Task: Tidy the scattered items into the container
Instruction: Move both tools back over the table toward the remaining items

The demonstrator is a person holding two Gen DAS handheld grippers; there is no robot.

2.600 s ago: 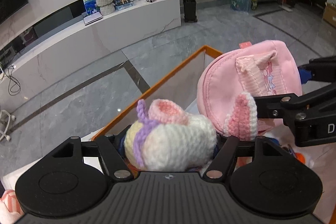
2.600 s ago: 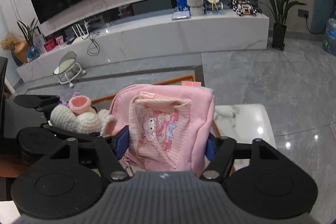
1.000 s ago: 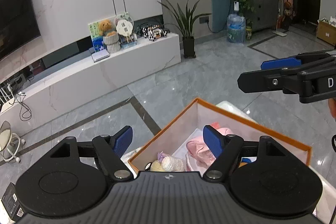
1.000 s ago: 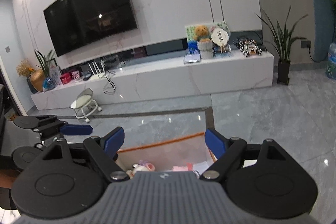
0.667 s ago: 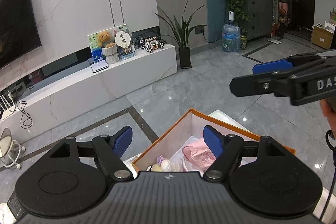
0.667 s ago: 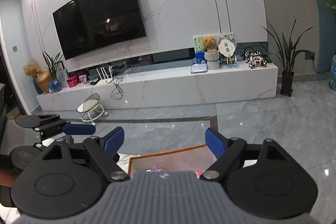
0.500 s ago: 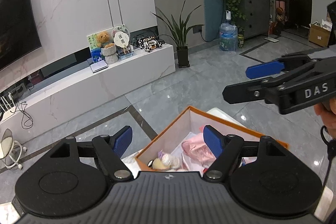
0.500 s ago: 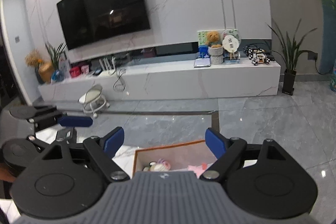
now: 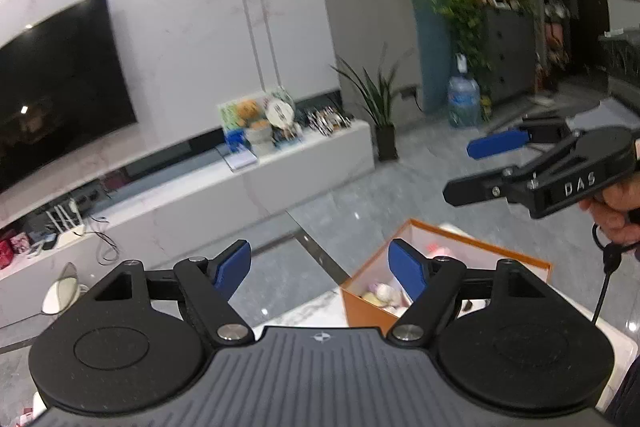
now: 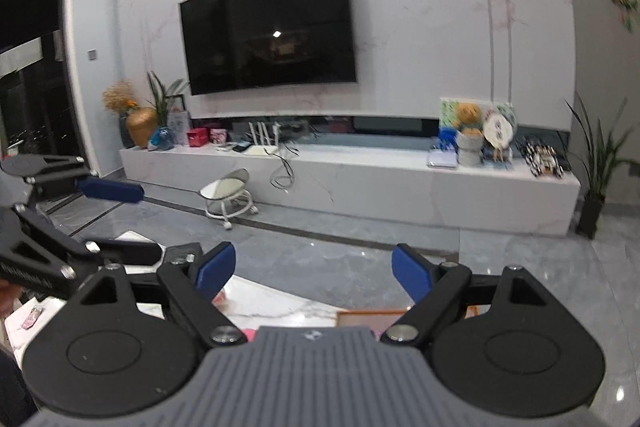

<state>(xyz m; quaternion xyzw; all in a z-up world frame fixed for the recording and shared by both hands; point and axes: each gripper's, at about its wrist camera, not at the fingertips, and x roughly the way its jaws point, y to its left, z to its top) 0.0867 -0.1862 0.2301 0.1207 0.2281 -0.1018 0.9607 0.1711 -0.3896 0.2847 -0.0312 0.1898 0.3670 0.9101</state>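
The orange-rimmed box (image 9: 360, 307) stands on the white marble table (image 9: 304, 309) at lower right of the left wrist view. A crocheted toy (image 9: 380, 293) and a pink item (image 9: 436, 247) lie inside it. My left gripper (image 9: 318, 251) hovers above and left of the box, its jaws opening with nothing between them. My right gripper (image 9: 460, 171) hangs open and empty above the box's far side, held by a hand (image 9: 612, 207). In the right wrist view the right gripper (image 10: 313, 251) is open above the box rim (image 10: 372, 313), with the left gripper (image 10: 146, 223) to its left.
A small pink item (image 10: 32, 313) and a black box (image 10: 184, 251) lie on the table (image 10: 272, 299) at left. Beyond are grey floor, a long white TV console (image 10: 360, 183), a small stool (image 10: 228, 195) and a potted plant (image 9: 380, 107).
Both grippers let go of the crocheted toy and pink bag, which now lie in the box. Both have since risen and drawn back, so the box looks smaller and lower.
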